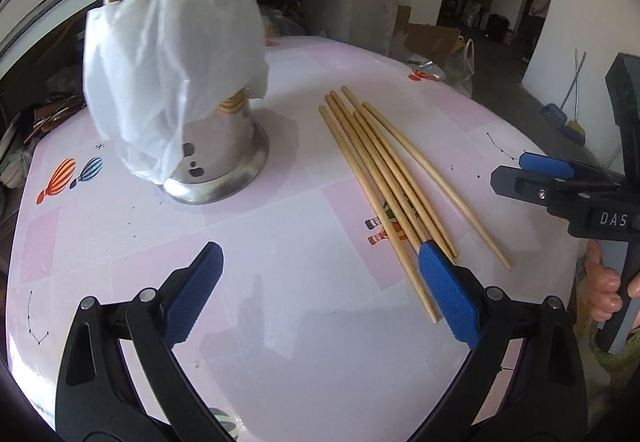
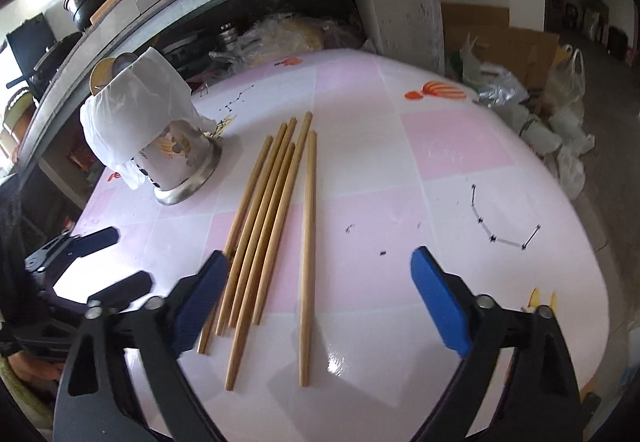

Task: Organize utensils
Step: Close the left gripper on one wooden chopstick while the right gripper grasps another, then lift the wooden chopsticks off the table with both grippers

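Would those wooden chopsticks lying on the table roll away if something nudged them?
Probably: the chopsticks look round and lie loose on a glossy tablecloth. Thin and tapered, they seem light and stiff, so one push may scatter several.

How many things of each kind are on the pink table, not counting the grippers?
Wooden chopsticks: 6
Metal utensil holder: 1
White plastic bag over the holder: 1
Total: 8
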Motion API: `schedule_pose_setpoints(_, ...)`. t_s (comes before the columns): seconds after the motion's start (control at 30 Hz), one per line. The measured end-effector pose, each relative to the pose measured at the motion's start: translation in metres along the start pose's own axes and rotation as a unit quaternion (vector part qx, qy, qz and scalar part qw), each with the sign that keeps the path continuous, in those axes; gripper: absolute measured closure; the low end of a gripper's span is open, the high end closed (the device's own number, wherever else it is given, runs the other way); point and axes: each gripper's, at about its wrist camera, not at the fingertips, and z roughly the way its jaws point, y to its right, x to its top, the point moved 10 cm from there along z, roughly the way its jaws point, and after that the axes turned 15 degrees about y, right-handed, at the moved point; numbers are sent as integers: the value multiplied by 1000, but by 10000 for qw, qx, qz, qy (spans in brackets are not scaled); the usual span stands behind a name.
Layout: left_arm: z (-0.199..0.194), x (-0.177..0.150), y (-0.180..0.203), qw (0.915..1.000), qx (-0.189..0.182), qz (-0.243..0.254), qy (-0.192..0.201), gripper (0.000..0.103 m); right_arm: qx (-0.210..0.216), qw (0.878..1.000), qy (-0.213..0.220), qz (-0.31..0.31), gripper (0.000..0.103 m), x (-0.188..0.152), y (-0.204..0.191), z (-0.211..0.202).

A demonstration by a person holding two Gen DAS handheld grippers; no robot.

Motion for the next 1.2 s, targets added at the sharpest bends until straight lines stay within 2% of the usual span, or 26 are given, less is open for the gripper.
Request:
schedule_pose_setpoints(0.07, 11, 0, 6, 9999, -77, 128, -59, 17, 62, 10000, -59, 38, 30, -4, -2, 3)
schedule_pose_setpoints(0.1, 17, 0, 10, 9997, -135, 190, -102, 30, 96, 9999, -96, 55, 34, -5, -3, 6)
schedule_pose_setpoints(0.17, 28, 0, 12, 9994, -147, 242, -183, 42, 171, 9997, -172, 59, 41, -6, -7, 12)
schedule_pose_setpoints(0.2, 35, 2, 12, 9993, -170, 238, -212, 52, 203, 9996, -207, 38, 47, -6, -9, 16)
schedule_pose_setpoints(0.23, 39, 4, 12, 9993, -209, 215, -228, 58, 241, 9994, -245, 16, 49, -6, -11, 19)
schedule_pose_setpoints(0.4, 62, 13, 18, 9985, -460, 65, -297, 74, 265, 9983, -504, -142, 67, -11, -15, 38)
schedule_pose_setpoints(0.53, 76, 11, 26, 9972, -618, 36, -416, 81, 253, 9971, -685, -221, 78, -19, -16, 48)
schedule_pose_setpoints(0.7, 84, 12, 30, 9971, -625, 64, -435, 82, 233, 9964, -750, -327, 83, -21, -17, 53)
schedule_pose_setpoints(0.77, 85, 12, 29, 9974, -574, 54, -438, 86, 211, 9962, -771, -357, 87, -21, -17, 54)
schedule_pose_setpoints(0.83, 85, 12, 25, 9978, -498, 25, -445, 94, 163, 9961, -795, -358, 94, -21, -15, 54)
schedule_pose_setpoints(1.03, 72, 4, 12, 9978, -308, -254, -530, 97, 156, 9954, -943, 3, 96, -22, -7, 53)
schedule_pose_setpoints(1.2, 44, -14, -6, 9963, -65, -534, -665, 97, 225, 9916, -1204, 410, 96, -33, -5, 40)
